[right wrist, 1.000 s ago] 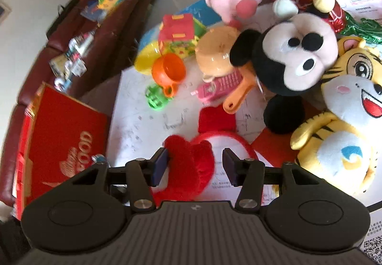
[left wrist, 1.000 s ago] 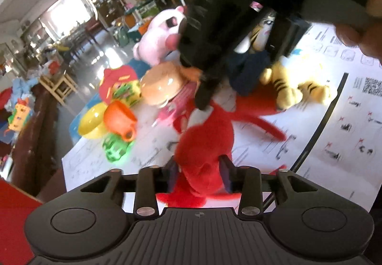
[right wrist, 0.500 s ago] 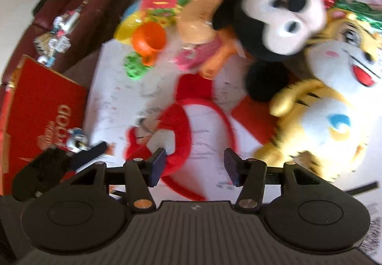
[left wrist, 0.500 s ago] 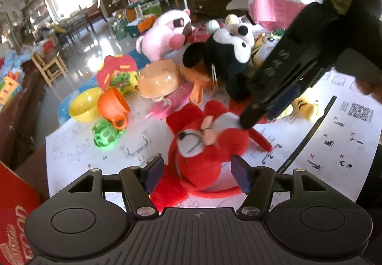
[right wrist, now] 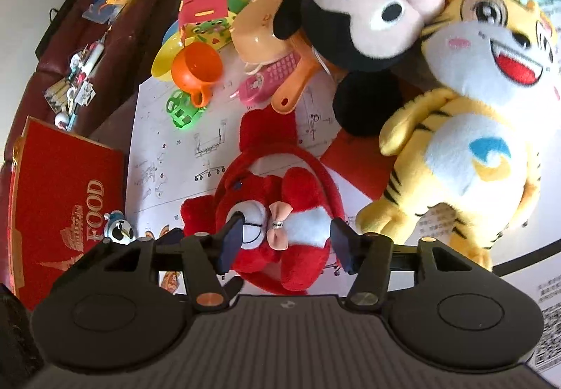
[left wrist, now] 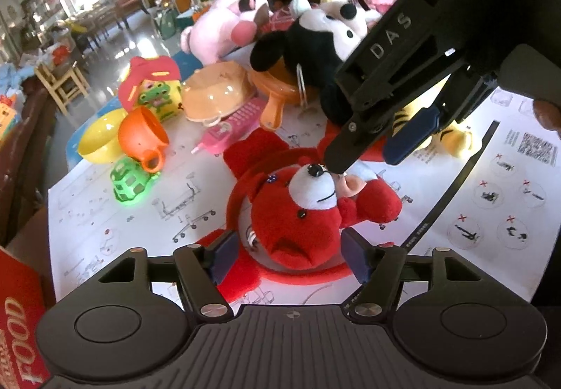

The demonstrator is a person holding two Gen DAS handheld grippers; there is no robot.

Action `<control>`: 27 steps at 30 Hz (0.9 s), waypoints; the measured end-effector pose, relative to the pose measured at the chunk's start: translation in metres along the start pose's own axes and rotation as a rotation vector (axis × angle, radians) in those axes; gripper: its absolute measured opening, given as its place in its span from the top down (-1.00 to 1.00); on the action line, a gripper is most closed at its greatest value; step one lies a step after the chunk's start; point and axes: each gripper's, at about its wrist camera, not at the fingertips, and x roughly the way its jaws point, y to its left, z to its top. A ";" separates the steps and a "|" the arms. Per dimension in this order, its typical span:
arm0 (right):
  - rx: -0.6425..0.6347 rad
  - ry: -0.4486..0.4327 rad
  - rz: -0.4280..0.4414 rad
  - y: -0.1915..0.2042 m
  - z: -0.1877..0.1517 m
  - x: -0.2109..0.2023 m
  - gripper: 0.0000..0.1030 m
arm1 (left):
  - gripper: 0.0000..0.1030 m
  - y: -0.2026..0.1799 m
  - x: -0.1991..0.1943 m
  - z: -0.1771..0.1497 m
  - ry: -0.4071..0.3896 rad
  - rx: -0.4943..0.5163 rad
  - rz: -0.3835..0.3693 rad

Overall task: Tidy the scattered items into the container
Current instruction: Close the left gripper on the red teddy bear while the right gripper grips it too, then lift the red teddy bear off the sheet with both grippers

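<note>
Between the left tongs (left wrist: 287, 254), whose frame is black with dark blue pads, lies a red plush bear (left wrist: 298, 210) with a white muzzle and a pale pink bow; beyond it sit a black-and-cream mouse plush (left wrist: 315, 41) and a pink plush (left wrist: 224, 31). To the right of the right tongs (right wrist: 282, 243) is a yellow tiger plush (right wrist: 466, 129) with black stripes, a white belly and a blue-and-yellow swirl. Left of the bear are an orange cup (left wrist: 142, 136), a yellow bowl (left wrist: 96, 143), a green toy car (left wrist: 129, 183) and a red box (right wrist: 59, 196) with gold lettering, on white paper (left wrist: 115, 224) printed with black line drawings.

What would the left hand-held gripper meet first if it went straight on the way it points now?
Most likely the red plush bear: it lies between the opening jaws of the left hand-held gripper, with the paper-covered table under it. Depth is hard to judge.
</note>
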 end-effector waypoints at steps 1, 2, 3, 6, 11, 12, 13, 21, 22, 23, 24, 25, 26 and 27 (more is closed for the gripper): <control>0.010 0.005 0.008 -0.001 0.000 0.002 -0.20 | -0.48 -0.001 0.004 0.001 0.006 0.003 0.002; 0.015 0.007 0.013 -0.001 0.000 0.003 -0.22 | -0.41 -0.002 0.008 0.001 0.010 0.003 0.003; 0.021 0.008 0.017 0.000 0.000 0.005 -0.26 | -0.02 -0.002 0.011 0.002 0.018 0.001 -0.001; 0.042 0.007 0.010 -0.001 0.003 0.010 -0.33 | 0.29 0.002 0.015 0.002 0.032 -0.020 -0.036; 0.088 0.015 0.042 -0.004 0.010 0.016 -0.34 | 0.32 0.009 0.017 -0.005 0.040 -0.028 -0.054; 0.101 0.016 0.050 -0.005 0.011 0.017 -0.34 | 0.32 0.011 0.017 -0.006 0.042 -0.033 -0.055; 0.108 0.014 0.053 -0.006 0.011 0.018 -0.34 | 0.32 0.013 0.018 -0.007 0.045 -0.038 -0.056; 0.106 0.019 0.033 -0.002 0.012 0.031 -0.37 | 0.11 0.018 0.020 -0.006 0.047 -0.047 -0.077; 0.091 0.012 0.028 0.000 0.011 0.032 -0.37 | -0.05 0.019 0.021 -0.006 0.051 -0.055 -0.075; 0.068 0.003 0.016 0.004 0.009 0.034 -0.30 | -0.20 0.019 0.022 -0.005 0.054 -0.065 -0.070; 0.047 -0.004 0.009 0.008 0.008 0.035 -0.18 | -0.32 0.020 0.024 -0.004 0.055 -0.074 -0.058; 0.028 -0.010 0.008 0.011 0.007 0.035 -0.12 | -0.36 0.020 0.025 -0.004 0.057 -0.079 -0.048; 0.019 -0.012 0.006 0.012 0.006 0.035 0.07 | -0.43 0.020 0.028 -0.003 0.058 -0.082 -0.035; 0.015 -0.009 0.001 0.012 0.006 0.036 0.22 | -0.43 0.020 0.029 -0.003 0.056 -0.081 -0.029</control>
